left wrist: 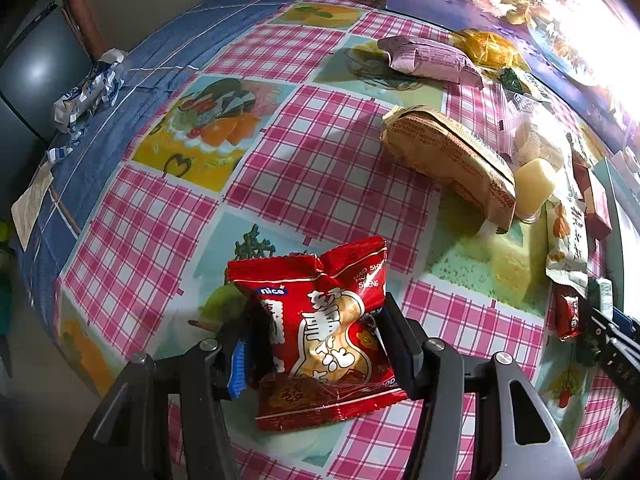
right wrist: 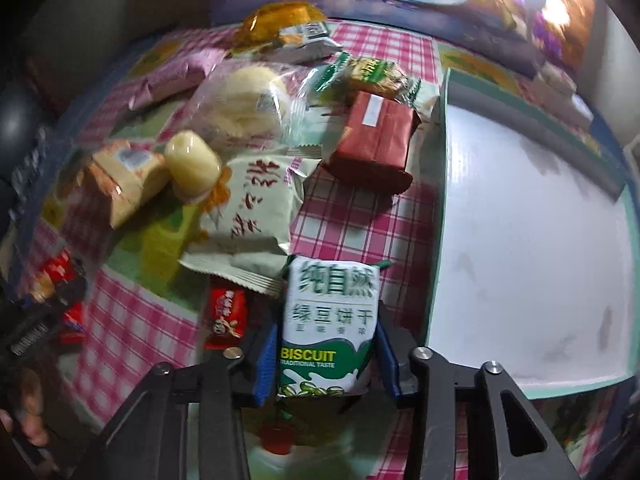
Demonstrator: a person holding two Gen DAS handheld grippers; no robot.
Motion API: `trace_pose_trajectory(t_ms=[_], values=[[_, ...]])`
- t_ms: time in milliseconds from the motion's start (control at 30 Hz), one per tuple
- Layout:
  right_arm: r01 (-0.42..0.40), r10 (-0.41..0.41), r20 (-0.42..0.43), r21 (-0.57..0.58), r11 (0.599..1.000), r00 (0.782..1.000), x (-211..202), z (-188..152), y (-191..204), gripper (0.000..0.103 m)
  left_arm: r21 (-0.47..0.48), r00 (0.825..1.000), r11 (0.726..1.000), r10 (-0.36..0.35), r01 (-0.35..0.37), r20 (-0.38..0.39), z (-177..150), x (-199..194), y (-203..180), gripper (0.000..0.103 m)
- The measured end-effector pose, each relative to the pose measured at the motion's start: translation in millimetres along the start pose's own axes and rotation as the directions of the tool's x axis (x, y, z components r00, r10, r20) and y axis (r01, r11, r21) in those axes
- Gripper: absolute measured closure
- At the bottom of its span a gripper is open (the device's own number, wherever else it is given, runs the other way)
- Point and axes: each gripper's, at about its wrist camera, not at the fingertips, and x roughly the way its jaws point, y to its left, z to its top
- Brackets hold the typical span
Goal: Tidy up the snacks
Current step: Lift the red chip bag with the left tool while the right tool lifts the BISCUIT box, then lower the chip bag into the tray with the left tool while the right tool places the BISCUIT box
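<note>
The left gripper (left wrist: pixel 316 344) clamps a crinkled red foil snack packet (left wrist: pixel 324 332), glossy, with white lettering and a peanut-shaped picture, its lower edge resting on the checked tablecloth (left wrist: pixel 320 168). The right gripper (right wrist: pixel 326 354), blue-padded, has its pads against the sides of a smooth white-and-green biscuit pack (right wrist: pixel 330 324) printed BISCUIT, standing upright on the cloth just left of a shallow white tray (right wrist: pixel 532 240) with a mint-green rim. Beyond lie a cream pillow packet (right wrist: pixel 252 220), a small red candy wrapper (right wrist: pixel 227 312), a brick-red block pack (right wrist: pixel 374 140), a pale yellow jelly cup (right wrist: pixel 192 166) and a clear bag of round cakes (right wrist: pixel 244 100).
</note>
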Motion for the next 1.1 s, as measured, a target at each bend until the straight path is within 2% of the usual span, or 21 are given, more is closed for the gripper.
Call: trace_pose_trajectory(t_ms=[167,367,567,667,767,933,1100], values=[[0.001,-0.001,0.000,-0.023,1.000,1.000,-2,-3,6,0.061,0.019,1.000,1.000,0.020,-0.020,0.003,1,-2,-5,0.050],[-0.040,0.039,0.031,0.012,0.999,0.999,-16,0,2,0.061,0.003,0.999,1.000,0.030,-0.030,0.023,3,-11,-1,0.050],[-0.101,0.095,0.104,0.058,0.993,0.990,-43,7,-1,0.061,0.002,0.997,0.999,0.039,-0.039,0.063,7,-36,-5,0.050],[-0.128,0.108,0.149,0.128,0.984,0.983,-58,14,-13,0.061,0.020,0.997,0.999,0.034,-0.035,0.074,16,-51,-18,0.050],[-0.140,0.105,0.165,0.218,0.966,0.981,-64,24,-32,0.061,0.065,0.995,0.998,0.009,-0.016,0.101,29,-69,-44,0.050],[-0.099,0.035,0.172,0.381,0.919,0.984,-66,38,-76,0.061,0.168,0.989,0.985,-0.061,0.038,0.135,52,-94,-107,0.050],[-0.073,-0.015,0.175,0.485,0.872,0.985,-63,48,-115,0.061,0.251,0.984,0.961,-0.145,0.114,0.107,70,-103,-171,0.050]])
